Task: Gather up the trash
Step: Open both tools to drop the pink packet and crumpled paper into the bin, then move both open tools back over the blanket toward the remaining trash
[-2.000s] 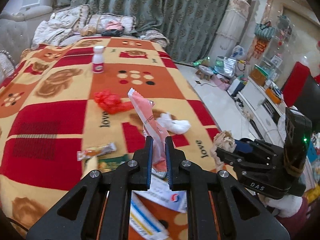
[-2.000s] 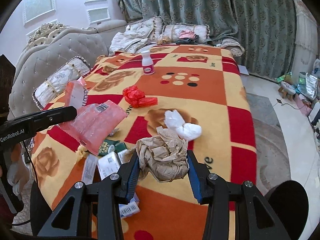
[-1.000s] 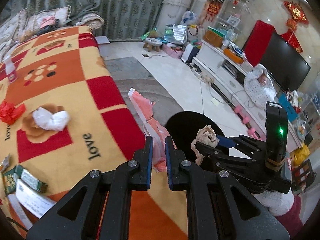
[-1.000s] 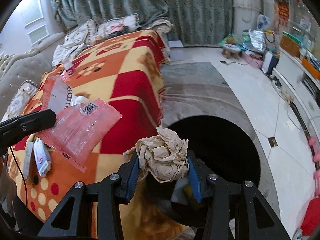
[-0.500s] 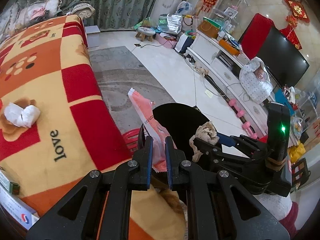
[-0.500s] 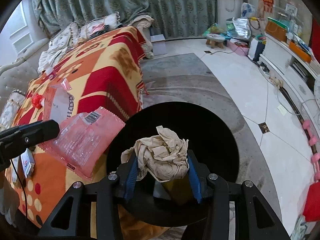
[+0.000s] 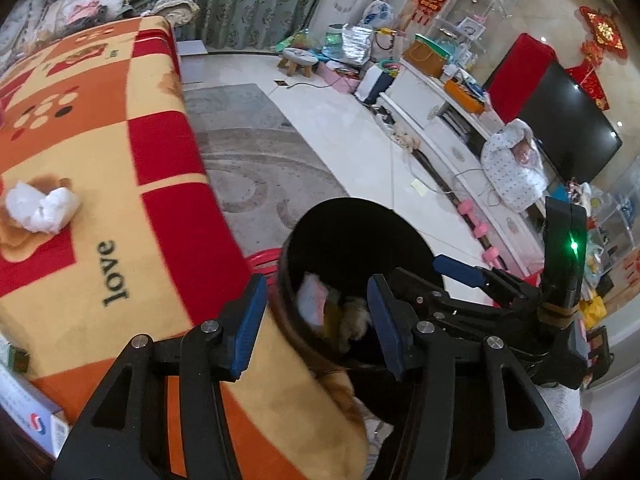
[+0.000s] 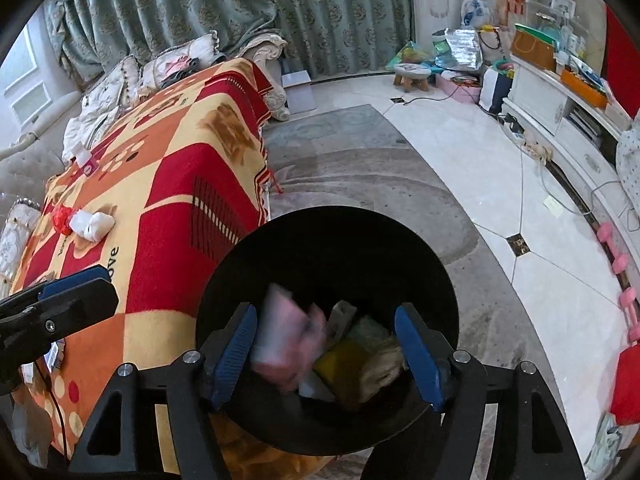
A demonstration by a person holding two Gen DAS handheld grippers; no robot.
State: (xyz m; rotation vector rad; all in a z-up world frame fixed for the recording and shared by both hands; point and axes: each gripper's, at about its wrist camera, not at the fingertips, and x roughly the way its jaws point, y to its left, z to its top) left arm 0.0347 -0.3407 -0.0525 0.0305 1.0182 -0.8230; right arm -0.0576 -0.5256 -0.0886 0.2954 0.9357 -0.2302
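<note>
A black round bin (image 8: 320, 220) stands on the floor by the blanket's edge, and both grippers hang over it. My left gripper (image 7: 316, 326) has its jaws opening, with nothing between the pads. The pink wrapper (image 7: 312, 300) lies blurred inside the bin (image 7: 340, 232). My right gripper (image 8: 326, 346) also has its jaws opening and holds nothing. Below it the pink wrapper (image 8: 284, 340) and the crumpled brown paper (image 8: 380, 364) sit among other trash. The right gripper (image 7: 420, 270) shows at the right of the left wrist view. The left gripper (image 8: 80, 284) shows at the left edge of the right wrist view.
A white tissue wad (image 7: 40, 208) and a red plastic scrap (image 8: 60, 214) lie on the red and orange blanket (image 7: 120, 160). A small white bottle (image 8: 84, 156) stands farther back. A grey rug (image 8: 360, 168), pink dumbbells (image 8: 624, 272) and a white TV cabinet (image 7: 440, 120) lie beyond the bin.
Both grippers swung from over the blanket to above the bin, then opened. The pink wrapper left the left gripper and the brown paper left the right; both are now in the bin.
</note>
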